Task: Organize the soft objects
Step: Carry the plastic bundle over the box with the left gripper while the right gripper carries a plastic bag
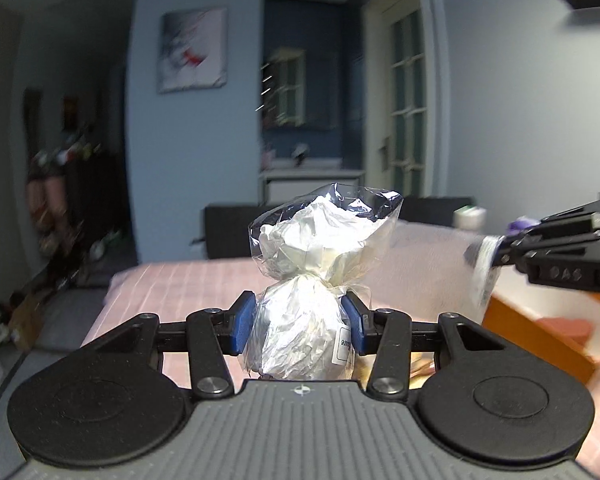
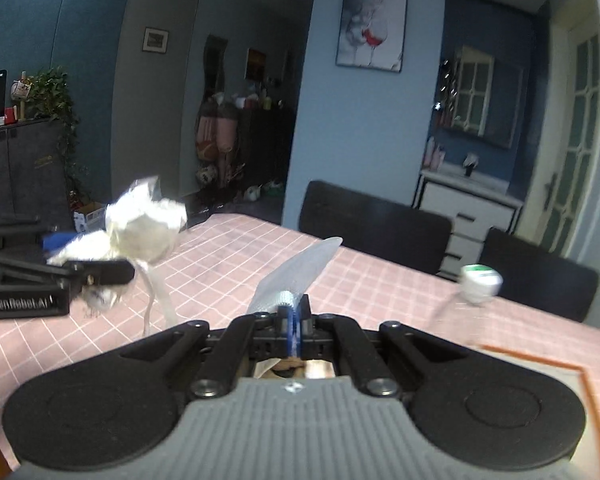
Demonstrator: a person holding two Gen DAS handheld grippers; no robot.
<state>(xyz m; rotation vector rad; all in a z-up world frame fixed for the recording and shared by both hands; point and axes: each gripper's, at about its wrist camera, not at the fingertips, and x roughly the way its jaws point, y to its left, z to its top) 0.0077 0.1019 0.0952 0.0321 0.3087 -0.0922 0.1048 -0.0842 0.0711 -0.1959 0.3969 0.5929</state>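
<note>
Left gripper [image 1: 300, 322]: its jaws stand part open, with the blue pads pressed on both sides of a bag [image 1: 300, 332]. The bag is clear crinkly plastic around something white and crumpled. It stands upright between the fingers, its loose top flaring above them, held up off the table [image 1: 172, 288].

Right gripper [image 2: 294, 328]: fully closed, pinching a thin strip of pale mesh [image 2: 300, 268] that sticks up and away from the fingertips. What the mesh belongs to I cannot tell.

Table: covered with a pink checked cloth. Two dark chairs stand at its far edge.

Tray [image 2: 540, 364]: a shallow tray with an orange rim lies near the right edge of the table, close to the right gripper. Its contents are mostly hidden.

Bottle [image 2: 478, 280]: a blurred white item with a green band, probably a bottle, stands near the far right edge of the table.

Progress: both grippers have something soft lifted off the table, so this looks like mid-carry. Nothing visibly rests in the tray yet. Setting both items down appears to remain.

Writing: the left gripper's side reads "GenRobot.AI". A small white label on the bag carries print too small to read.
</note>
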